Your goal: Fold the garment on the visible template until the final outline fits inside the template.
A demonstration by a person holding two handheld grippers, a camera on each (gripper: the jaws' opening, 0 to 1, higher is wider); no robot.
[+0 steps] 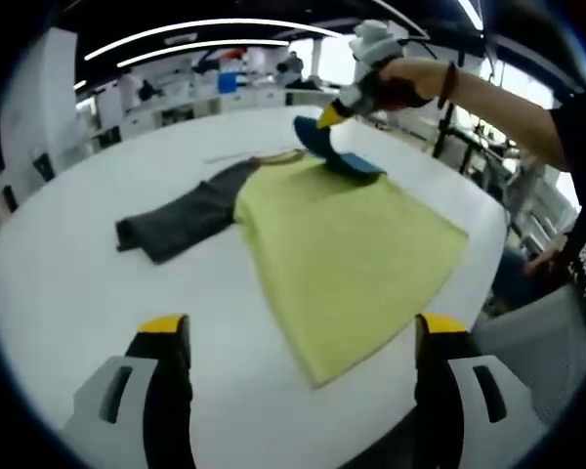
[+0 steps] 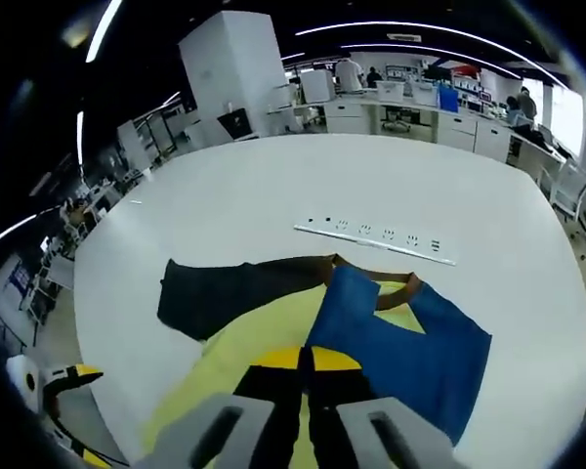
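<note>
In the left gripper view, your left gripper [image 1: 303, 342] hangs above the white table [image 1: 68, 283] with its jaws wide apart and nothing between them. The garment [image 1: 342, 244] lies flat ahead of it: a yellow-green body, a dark grey sleeve [image 1: 181, 220] stretched out to one side, and a blue sleeve [image 1: 337, 151] at the far edge. Your right gripper [image 1: 334, 114] has that blue sleeve pinched and lifted, presumably to carry it across the body as the first fold. I cannot make out a template outline under the cloth.

In the right gripper view, the right gripper [image 2: 308, 363] has its yellow-tipped jaws closed together on the near edge of the blue sleeve [image 2: 400, 342], which already drapes over the yellow-green body [image 2: 230, 352]. The grey sleeve [image 2: 220, 293] lies unfolded beyond it, and the brown collar [image 2: 396, 288] shows near the sleeve. A white strip with dark marks [image 2: 376, 239] rests on the table [image 2: 303, 181] further off, apart from the garment. The left gripper [image 2: 73, 381] shows low at the edge.
</note>
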